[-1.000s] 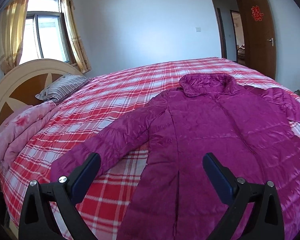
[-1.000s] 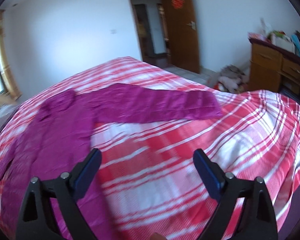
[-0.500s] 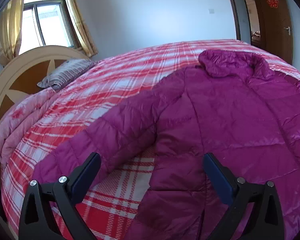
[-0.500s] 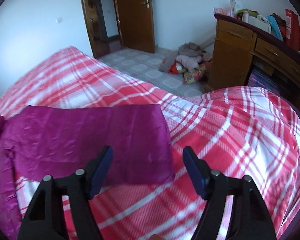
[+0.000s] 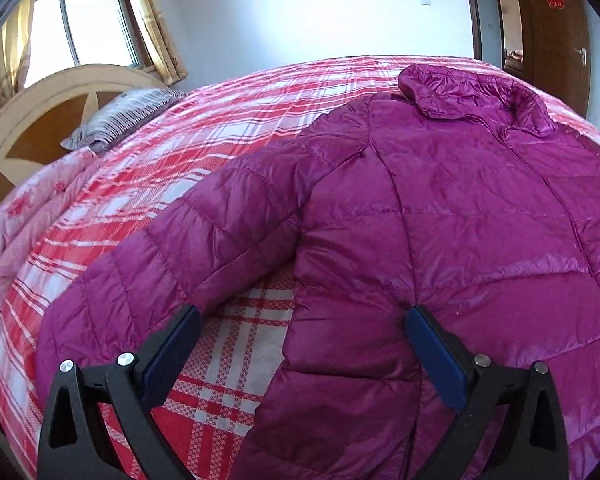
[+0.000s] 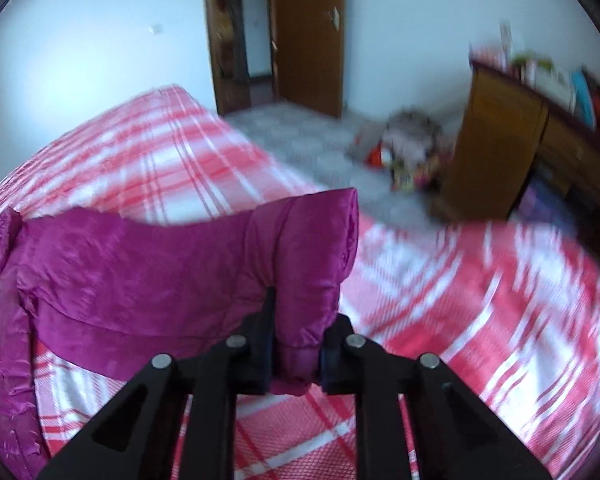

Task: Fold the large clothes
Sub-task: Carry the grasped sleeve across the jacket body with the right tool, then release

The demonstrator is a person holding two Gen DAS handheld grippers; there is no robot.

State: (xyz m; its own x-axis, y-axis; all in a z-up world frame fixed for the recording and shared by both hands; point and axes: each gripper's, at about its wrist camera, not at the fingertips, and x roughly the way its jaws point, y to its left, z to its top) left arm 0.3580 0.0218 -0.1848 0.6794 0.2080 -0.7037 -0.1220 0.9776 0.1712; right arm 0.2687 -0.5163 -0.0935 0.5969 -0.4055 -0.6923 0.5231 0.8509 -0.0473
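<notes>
- Bed [image 5: 228,128]: wide, under a red-and-white checked cover; carries the whole job. A striped pillow [image 5: 120,118] lies by the rounded headboard [image 5: 40,120], well clear of the work.
- Jacket [image 5: 440,216]: large purple quilted one, spread flat on the cover with the collar toward the far edge near the door [image 5: 556,28]. Body lies smooth; the slippery shell will likely slide, so a fold should be laid down, not tossed.
- Near sleeve [image 5: 180,248]: stretched out over the checks, cuff toward the bed's edge, a strip of bare cover between it and the body.
- Far sleeve [image 6: 204,272]: its cuff end is raised off the cover and bunched, the rest trailing back to the shoulder.
- Desk [image 6: 512,140]: wooden, cluttered on top, beside the bed; a heap of clothes [image 6: 408,144] on the floor next to it. Neither is part of the step.
- Left gripper [image 5: 302,334]: fingers spread wide, hovering above the gap between near sleeve and body, holding nothing.
- Right gripper [image 6: 296,356]: fingers closing on the far sleeve's cuff, cloth squeezed between them.
- Step in hand, as judged: fold the far sleeve across the chest. To do it well, keep the pinch firm near the cuff, carry the sleeve low and straight over the body so the crease falls at the shoulder seam, and steady the body with the left gripper if it drags.
</notes>
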